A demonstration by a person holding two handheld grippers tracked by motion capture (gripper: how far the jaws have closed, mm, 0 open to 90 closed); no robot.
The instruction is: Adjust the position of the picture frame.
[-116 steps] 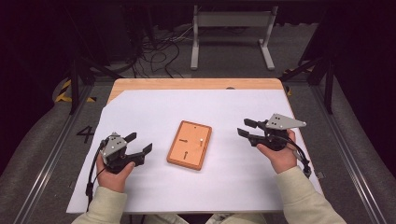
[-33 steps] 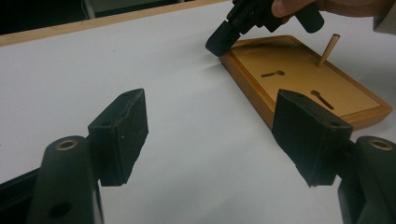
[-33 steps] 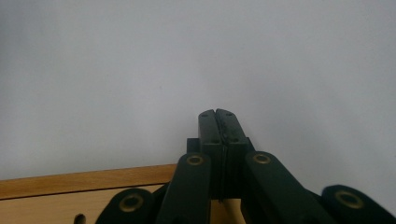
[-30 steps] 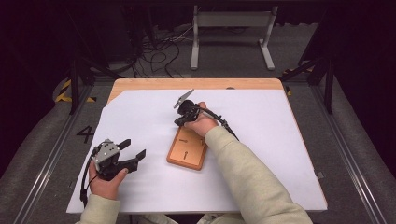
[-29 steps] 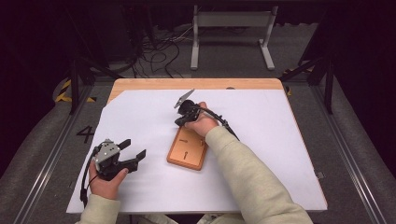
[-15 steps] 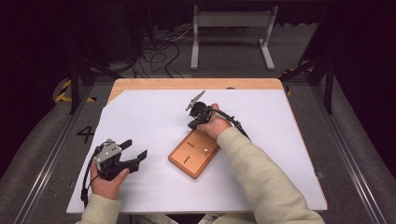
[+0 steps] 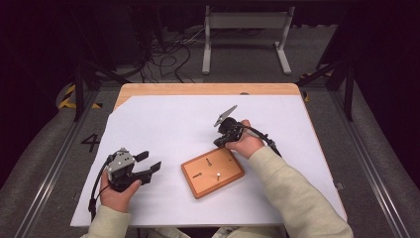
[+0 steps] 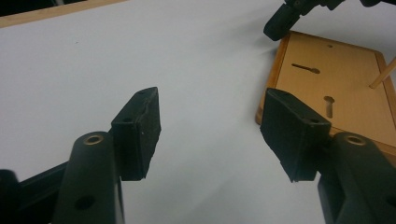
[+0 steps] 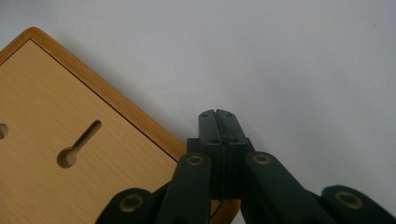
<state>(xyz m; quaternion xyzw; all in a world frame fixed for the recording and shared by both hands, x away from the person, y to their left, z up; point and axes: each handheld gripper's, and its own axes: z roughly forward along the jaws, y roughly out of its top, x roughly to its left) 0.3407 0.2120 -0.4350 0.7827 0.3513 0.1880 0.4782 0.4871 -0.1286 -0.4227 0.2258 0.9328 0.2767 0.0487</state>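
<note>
1. The wooden board [image 7: 212,171] lies tilted on the white sheet [image 7: 163,124] — near centre.
2. Right gripper [image 7: 218,142], jaws pressed together, touches the board's 12 o'clock corner.
3. Left gripper [image 7: 149,164] rests at its 9 o'clock — jaws apart.

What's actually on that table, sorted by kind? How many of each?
Wooden board: 1
Peg standing in the board: 1
White sheet covering the table: 1
Hand-held grippers: 2, left gripper and right gripper
Total: 5

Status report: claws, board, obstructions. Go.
Left claw open, empty, left of board. Right claw shut, empty, at far edge of flat orange-brown wooden board. Nothing in the way.
</note>
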